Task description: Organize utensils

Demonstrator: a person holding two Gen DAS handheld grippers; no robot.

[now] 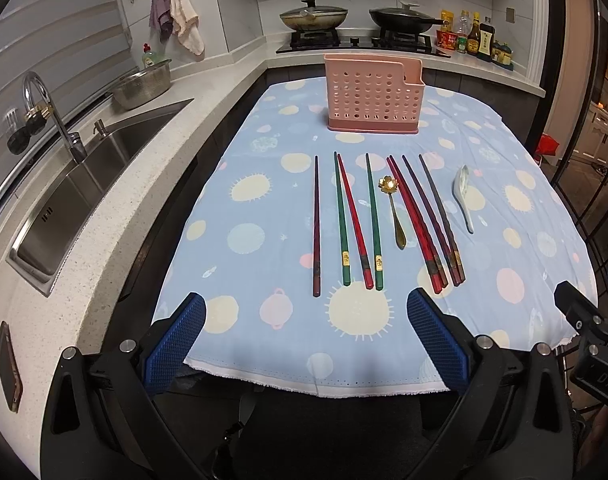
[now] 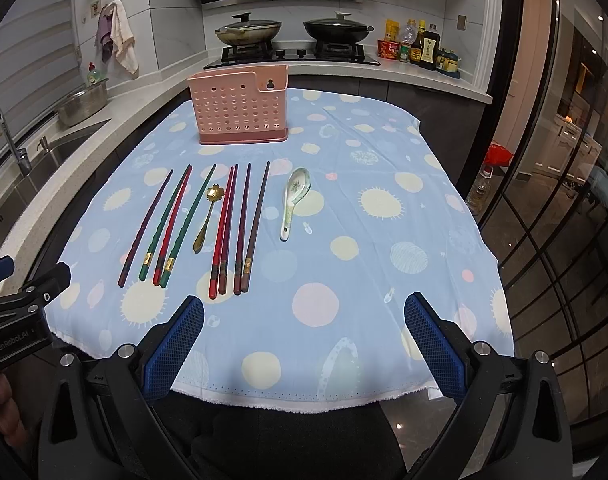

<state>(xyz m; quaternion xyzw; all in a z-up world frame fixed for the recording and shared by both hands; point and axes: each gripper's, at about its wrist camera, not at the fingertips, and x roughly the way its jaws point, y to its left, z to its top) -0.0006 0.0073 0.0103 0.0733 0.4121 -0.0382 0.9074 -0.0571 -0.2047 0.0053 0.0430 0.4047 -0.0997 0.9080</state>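
Utensils are laid out in a row on the blue patterned cloth (image 1: 263, 208), all on the near side of the pink holder (image 1: 372, 96); nothing is seen inside the holder yet.

Chopsticks, eight in total, lie roughly parallel, tips toward the holder:
- dark maroon single (image 1: 316, 226), furthest toward the sink side of the holder
- green (image 1: 341, 218) and red (image 1: 355, 222) close together, then another green (image 1: 373, 222)
- red pair (image 1: 414, 224) touching, then two dark purple sticks (image 1: 436, 218) just beside them

Gold flower-head spoon (image 1: 394, 210) sits between the second green stick and the red pair. Ceramic soup spoon (image 2: 293, 202) lies past the purple sticks, on the side away from the sink, bowl end toward the holder.

The holder stands upright at the far end of the cloth, perforated wall facing the cameras, well apart from the row.

Left gripper (image 1: 306, 340) is spread wide and empty, held short of the near ends of the chopsticks. Right gripper (image 2: 304, 340) is likewise spread wide and empty, held over the near cloth edge, nearer the ceramic spoon than the holder.

Step judged: start of task, no pick made. Next move likely calls for one claw to be lowered onto a single utensil, closed across its shaft, then lifted and carried to the holder's open top. Thin sticks lying flat on cloth leave little clearance for the pads; touching pairs risk being picked together.
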